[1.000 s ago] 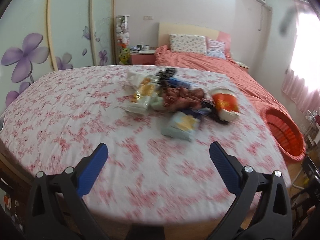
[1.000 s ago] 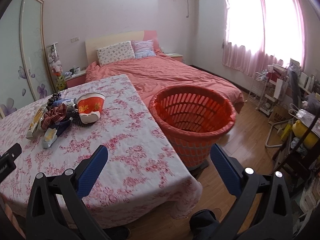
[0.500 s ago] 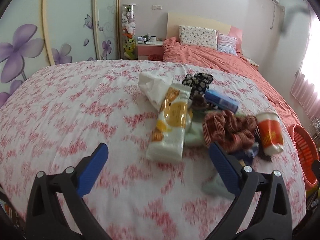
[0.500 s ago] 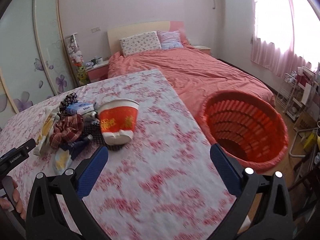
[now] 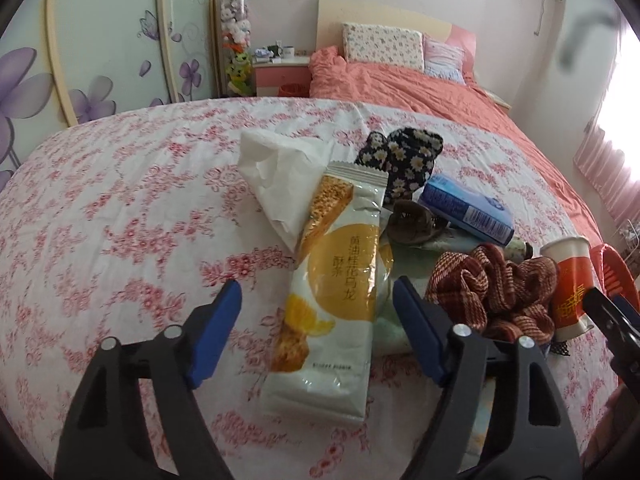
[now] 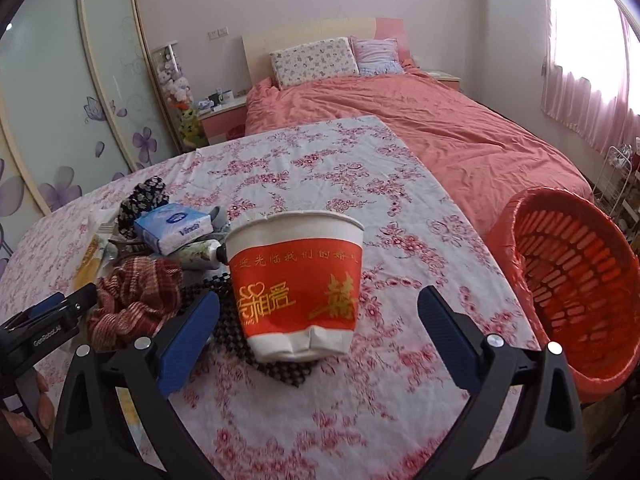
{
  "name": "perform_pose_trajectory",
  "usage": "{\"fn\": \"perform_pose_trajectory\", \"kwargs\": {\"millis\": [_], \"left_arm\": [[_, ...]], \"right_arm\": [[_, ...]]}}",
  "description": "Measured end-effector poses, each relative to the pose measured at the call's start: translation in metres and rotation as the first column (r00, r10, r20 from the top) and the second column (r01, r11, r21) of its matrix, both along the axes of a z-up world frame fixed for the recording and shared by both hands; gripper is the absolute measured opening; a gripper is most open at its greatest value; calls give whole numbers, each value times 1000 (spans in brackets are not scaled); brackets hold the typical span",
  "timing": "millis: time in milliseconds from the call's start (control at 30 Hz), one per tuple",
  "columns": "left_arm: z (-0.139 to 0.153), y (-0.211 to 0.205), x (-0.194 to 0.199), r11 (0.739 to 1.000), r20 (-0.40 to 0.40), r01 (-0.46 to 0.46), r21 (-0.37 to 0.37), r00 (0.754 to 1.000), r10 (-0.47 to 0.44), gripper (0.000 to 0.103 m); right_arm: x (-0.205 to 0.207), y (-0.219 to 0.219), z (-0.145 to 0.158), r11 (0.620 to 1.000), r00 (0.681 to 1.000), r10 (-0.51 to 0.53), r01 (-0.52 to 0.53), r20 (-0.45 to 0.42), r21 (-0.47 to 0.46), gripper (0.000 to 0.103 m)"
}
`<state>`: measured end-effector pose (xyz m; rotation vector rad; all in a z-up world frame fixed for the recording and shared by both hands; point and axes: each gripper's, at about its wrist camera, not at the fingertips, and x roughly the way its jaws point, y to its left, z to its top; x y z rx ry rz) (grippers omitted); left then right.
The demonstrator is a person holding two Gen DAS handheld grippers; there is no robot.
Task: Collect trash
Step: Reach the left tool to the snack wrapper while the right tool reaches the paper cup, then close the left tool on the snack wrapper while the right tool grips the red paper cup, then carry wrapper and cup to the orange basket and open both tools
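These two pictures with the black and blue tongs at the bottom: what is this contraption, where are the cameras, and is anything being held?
No robot here: a person holds a two-finger gripper in each hand, each with a camera looking along its fingers. One picture is from the left gripper, whose jaws have just been closing, the snack packet between them but not pinched. The other is from the right gripper, open around a crumpled red paper cup. Both lie on a flowered tablecloth among other clutter. The orange basket stands beside it. Nothing is held yet.

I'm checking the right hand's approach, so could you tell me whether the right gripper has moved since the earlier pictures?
Yes. The right gripper has closed in on the red paper cup, swinging left away from the orange basket.
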<state>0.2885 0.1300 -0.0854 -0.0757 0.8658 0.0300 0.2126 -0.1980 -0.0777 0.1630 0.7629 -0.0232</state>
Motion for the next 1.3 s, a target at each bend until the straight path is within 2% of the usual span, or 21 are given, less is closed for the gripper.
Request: {"fn": "perform_pose_trajectory", "kwargs": {"millis": [100,200,367,433,567,633,967,1300], "left_arm": [[-5,-3,6,1000,-14,9,8,1000,-9,68],[-9,-2,11,1000,-24,15,-10,1000,-16,63],[-11,-3,12,999,-29,28,-19,999,-28,58],[-11,-3,12,999,-33,40,-27,999,-41,51],[-8,-5,9,998,-25,43,-34,999,-44,44],[-4,-5,6,999,-17,42,-34,999,-43,34],[9,-2,-13,998,11,28,-48,1000,-27,32],[50,-19,-40,995,94,71,-67,993,-64,32]], "right_arm": [[6,0,-5,1000,999,12,-12,-30,16,90],[9,3,-8,999,999,28,-27,-39,24,89],[8,11,-10,998,997,55,-56,-47,-12,87],[6,9,-11,998,997,62,-62,-54,-12,73],[2,0,-7,998,998,51,-50,-36,28,73],[-3,-5,-3,998,999,43,-42,-24,36,73],[-19,-20,10,999,1000,15,-15,23,31,73],[-41,-37,29,999,997,-13,11,82,34,73]]}}
